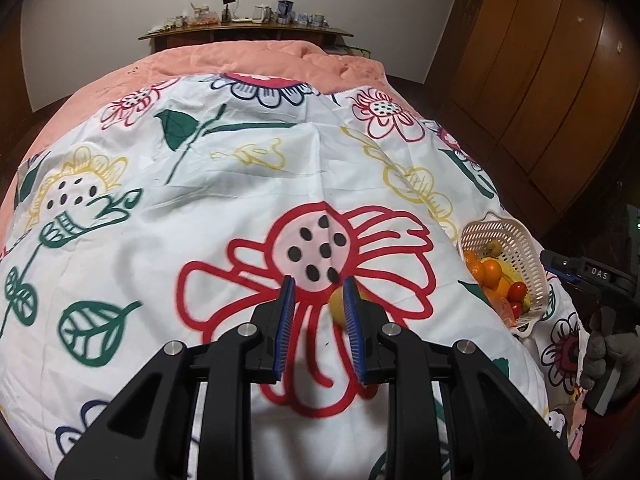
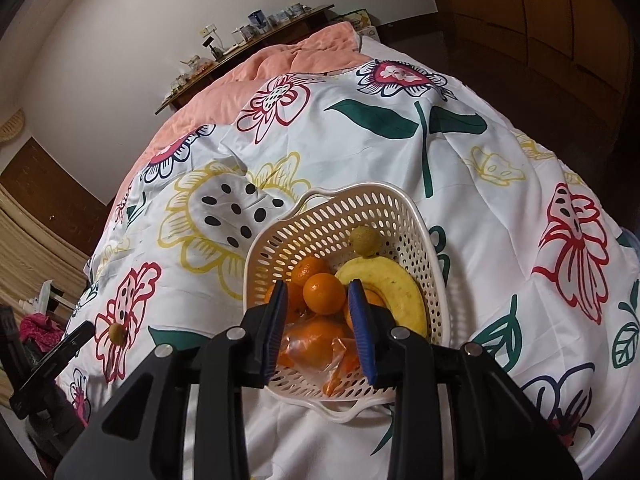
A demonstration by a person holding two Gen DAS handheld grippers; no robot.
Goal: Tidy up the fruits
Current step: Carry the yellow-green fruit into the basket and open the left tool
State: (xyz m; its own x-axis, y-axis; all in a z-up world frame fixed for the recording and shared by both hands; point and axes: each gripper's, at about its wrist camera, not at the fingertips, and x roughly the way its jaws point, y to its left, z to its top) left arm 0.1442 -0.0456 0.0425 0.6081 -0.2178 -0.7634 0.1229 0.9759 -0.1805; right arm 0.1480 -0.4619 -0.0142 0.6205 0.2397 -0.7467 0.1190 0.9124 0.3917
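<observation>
Tongs first: left gripper (image 1: 319, 294) at narrowest, nothing between blue pads, yellow fruit (image 1: 337, 307) on floral quilt (image 1: 240, 184) just behind right pad. Right gripper (image 2: 318, 300) parted slightly, empty, poised over cream basket (image 2: 340, 216). Inside basket: oranges (image 2: 324, 293), banana (image 2: 394, 286), small greenish fruit (image 2: 365, 240). Another small fruit (image 2: 116, 333) loose on quilt, far left.

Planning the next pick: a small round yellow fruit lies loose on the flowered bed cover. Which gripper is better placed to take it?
Left. The yellow fruit lies at the fingertips of the left gripper, while the right gripper hangs over the white perforated plastic basket.
</observation>
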